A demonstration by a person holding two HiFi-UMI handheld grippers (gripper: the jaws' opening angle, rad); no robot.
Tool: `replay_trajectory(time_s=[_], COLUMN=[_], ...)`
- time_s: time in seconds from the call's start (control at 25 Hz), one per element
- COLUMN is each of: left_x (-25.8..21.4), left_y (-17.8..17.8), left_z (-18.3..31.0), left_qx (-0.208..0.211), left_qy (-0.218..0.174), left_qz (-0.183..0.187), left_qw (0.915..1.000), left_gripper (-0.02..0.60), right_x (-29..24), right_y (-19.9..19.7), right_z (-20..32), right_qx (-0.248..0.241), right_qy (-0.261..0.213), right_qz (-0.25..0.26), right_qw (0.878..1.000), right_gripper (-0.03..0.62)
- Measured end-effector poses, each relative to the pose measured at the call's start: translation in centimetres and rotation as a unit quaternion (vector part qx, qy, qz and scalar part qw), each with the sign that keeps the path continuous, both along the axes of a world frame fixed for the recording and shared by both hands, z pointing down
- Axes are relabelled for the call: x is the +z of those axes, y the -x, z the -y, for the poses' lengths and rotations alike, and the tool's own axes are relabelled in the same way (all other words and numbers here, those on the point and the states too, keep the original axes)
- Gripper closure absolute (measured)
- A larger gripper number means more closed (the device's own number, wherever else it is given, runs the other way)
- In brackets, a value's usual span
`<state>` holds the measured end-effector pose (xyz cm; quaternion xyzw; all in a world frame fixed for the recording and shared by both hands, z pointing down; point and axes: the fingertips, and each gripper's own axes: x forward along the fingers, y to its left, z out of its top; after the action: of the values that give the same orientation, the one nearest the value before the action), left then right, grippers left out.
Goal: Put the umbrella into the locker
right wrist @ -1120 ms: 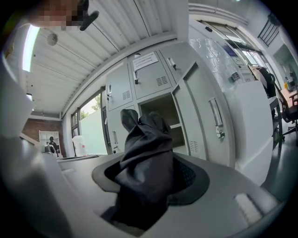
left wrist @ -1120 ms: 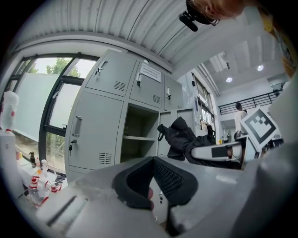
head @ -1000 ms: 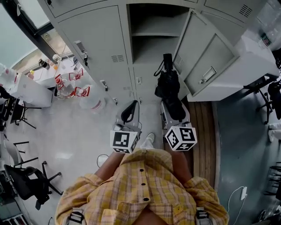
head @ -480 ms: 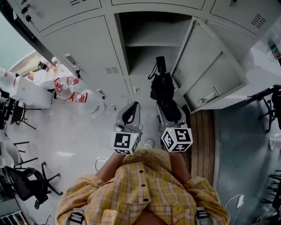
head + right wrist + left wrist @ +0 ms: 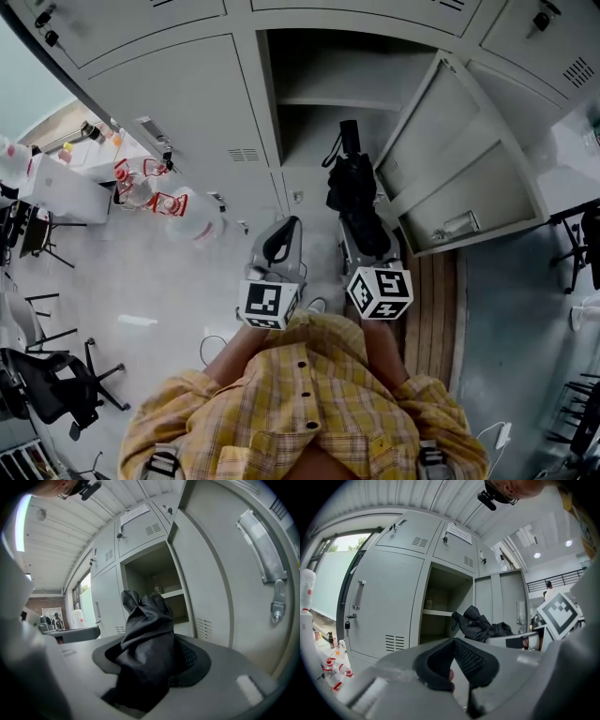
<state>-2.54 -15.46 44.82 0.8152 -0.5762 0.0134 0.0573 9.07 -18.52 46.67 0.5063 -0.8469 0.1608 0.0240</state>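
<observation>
Both grippers have edged closer to the locker (image 5: 323,97) over the last second, and the umbrella (image 5: 354,187) comes with them. The right gripper (image 5: 364,246) is clamped on the folded black umbrella, whose far end points at the locker's open compartment, right at its mouth. The left gripper (image 5: 277,246) rides alongside, jaws pinched narrow on nothing, facing the locker's closed door (image 5: 178,103). The open door (image 5: 450,159) hangs out on the locker's other side.

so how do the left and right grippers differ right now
The right gripper is clamped on the black umbrella; the left gripper holds nothing. The right gripper's jaws stand apart round the fabric; the left gripper's tips meet. Both point at the open locker.
</observation>
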Motion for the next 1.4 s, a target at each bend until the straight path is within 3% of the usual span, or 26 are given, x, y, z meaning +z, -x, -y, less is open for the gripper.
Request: replay_trajectory(time_s=[0.64, 1.4], left_x=[-0.2, 1.4], left_y=[0.7, 2.8], left_z=[5.6, 8.0], left_qx=[0.038, 0.037], left_qy=[0.014, 0.03], left_qz=[0.009, 0.008], left_qw=[0.9991, 0.9988], left_gripper=[0.584, 0.584], right_x=[2.2, 5.2], right_y=[0.7, 2.7], right_z=[5.4, 13.4], right_qx=[0.026, 0.027], right_qy=[0.046, 0.053], right_qz=[-0.026, -0.06], right_qw=[0.998, 0.996], right_gripper=[0.356, 0.355])
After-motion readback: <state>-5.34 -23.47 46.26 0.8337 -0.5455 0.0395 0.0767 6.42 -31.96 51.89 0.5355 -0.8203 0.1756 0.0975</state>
